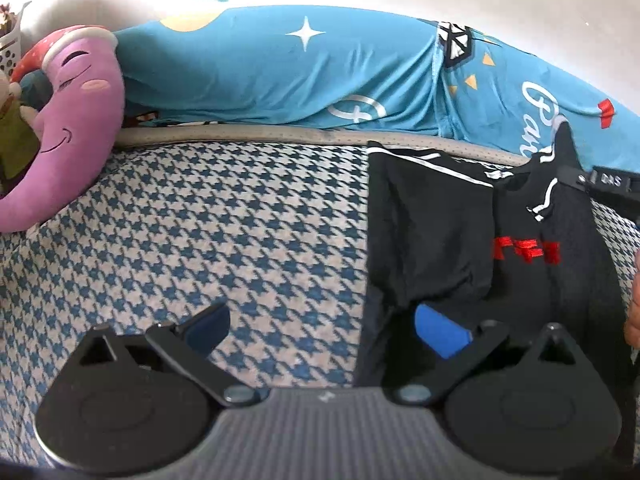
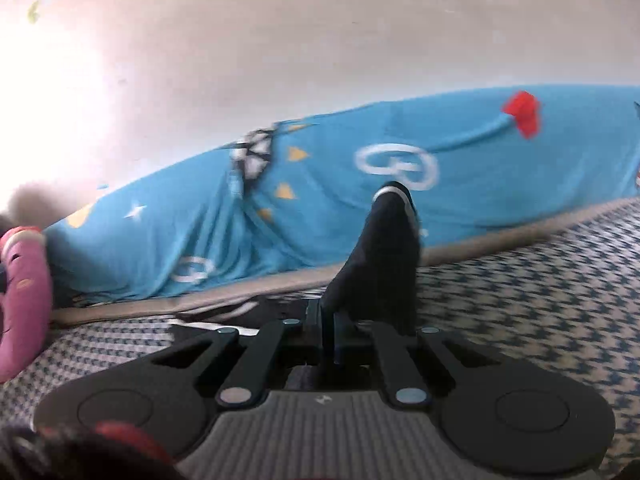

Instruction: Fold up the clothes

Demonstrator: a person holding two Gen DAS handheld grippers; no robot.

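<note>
Holding up one black sleeve over the checked bed.

The right claw point(image 2: 326, 336) is pinched tight on a sleeve of the black top point(image 1: 460, 232), which lies on the blue-and-white checked bed point(image 1: 220, 232). The left claw point(image 1: 320, 328) is wide open at the top's edge. A purple moon pillow point(image 1: 76, 120) sits near the blue blanket point(image 1: 280, 68).

You are working in a home bedroom. The surface is a bed with a houndstooth cover point(image 1: 224, 232). At 12 o'clock lies a blue printed quilt point(image 1: 280, 72) against a plain wall point(image 2: 320, 40); at 9 o'clock rests a purple moon-shaped plush pillow point(image 1: 72, 120).
</note>
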